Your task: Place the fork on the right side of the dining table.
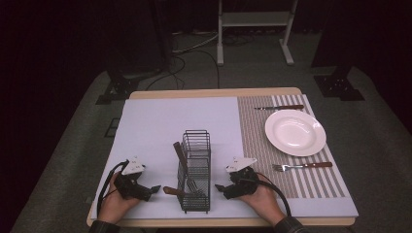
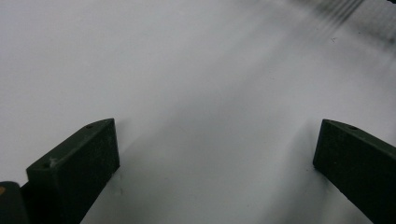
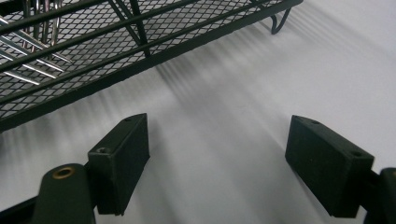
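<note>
left gripper (image 1: 154, 188): rests low on the white mat (image 1: 160, 126) at the near left; fingers (image 2: 74, 168) spread wide and released, nothing between them, bare mat ahead in the left gripper view.
right gripper (image 1: 219, 188): rests on the mat at the near right of the wire caddy (image 1: 195, 171), pointing toward it; fingers (image 3: 121, 161) parted, empty, just short of the caddy's mesh wall (image 3: 70, 70).
wire caddy: black mesh basket, near centre of the bench (image 1: 214, 93), between the 2 grippers; long axis runs away from the person.
cutlery in caddy: 1 wood-handled piece (image 1: 179, 151) leans out over the left rim; 1 wooden handle (image 1: 172, 190) sticks out low at the near left; fork tines (image 1: 193, 185) lie inside near the front.
place setting: striped placemat (image 1: 252, 131) at the right; white plate (image 1: 295, 132) on it, knife (image 1: 279, 107) beyond the plate, fork (image 1: 302, 166) on its near side.
step in hand (judgement): picking the next piece out of the caddy for the setting; neither gripper has a hold yet.
how to do it well (judgement): take the handle leaning over the left rim, the easiest to reach; close on the wood, not the metal; lift along the piece's own axis so tines do not snag the mesh; steady the caddy with the other gripper if it tips.
risk (judgement): a light basket may drag or topple if a piece is pulled sideways.
</note>
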Action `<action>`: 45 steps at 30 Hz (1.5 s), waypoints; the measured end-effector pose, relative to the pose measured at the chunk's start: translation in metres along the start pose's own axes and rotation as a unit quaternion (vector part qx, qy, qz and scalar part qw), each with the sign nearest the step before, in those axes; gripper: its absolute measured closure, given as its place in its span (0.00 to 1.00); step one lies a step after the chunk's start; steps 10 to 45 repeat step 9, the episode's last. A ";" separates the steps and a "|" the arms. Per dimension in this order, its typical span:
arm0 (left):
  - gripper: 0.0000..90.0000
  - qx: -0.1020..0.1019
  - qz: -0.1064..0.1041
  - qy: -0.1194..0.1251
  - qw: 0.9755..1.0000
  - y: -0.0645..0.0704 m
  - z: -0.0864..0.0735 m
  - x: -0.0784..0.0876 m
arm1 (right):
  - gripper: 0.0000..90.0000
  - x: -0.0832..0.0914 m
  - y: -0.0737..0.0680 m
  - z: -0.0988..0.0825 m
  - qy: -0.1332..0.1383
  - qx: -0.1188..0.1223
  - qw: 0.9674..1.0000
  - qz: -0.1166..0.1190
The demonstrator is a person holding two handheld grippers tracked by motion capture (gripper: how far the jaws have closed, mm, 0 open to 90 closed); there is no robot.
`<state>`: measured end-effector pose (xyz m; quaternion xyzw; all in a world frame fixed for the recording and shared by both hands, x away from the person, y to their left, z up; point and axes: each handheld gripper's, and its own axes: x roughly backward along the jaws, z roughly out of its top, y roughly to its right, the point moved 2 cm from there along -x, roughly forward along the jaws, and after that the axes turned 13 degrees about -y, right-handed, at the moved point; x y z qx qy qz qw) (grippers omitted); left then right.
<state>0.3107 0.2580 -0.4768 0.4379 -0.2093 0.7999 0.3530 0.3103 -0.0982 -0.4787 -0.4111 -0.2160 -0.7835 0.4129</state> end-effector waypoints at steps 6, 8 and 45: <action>0.00 0.000 0.001 0.001 1.000 0.000 0.000 0.000 | 0.17 0.000 0.000 0.000 -0.002 -0.006 1.000 -0.008; 0.00 0.000 0.000 0.000 1.000 0.000 0.000 0.000 | 0.16 -0.001 0.001 0.000 -0.004 -0.010 1.000 -0.009; 0.00 0.000 0.000 -0.001 1.000 0.000 0.000 0.000 | 0.16 -0.001 0.001 0.000 -0.004 -0.010 1.000 -0.010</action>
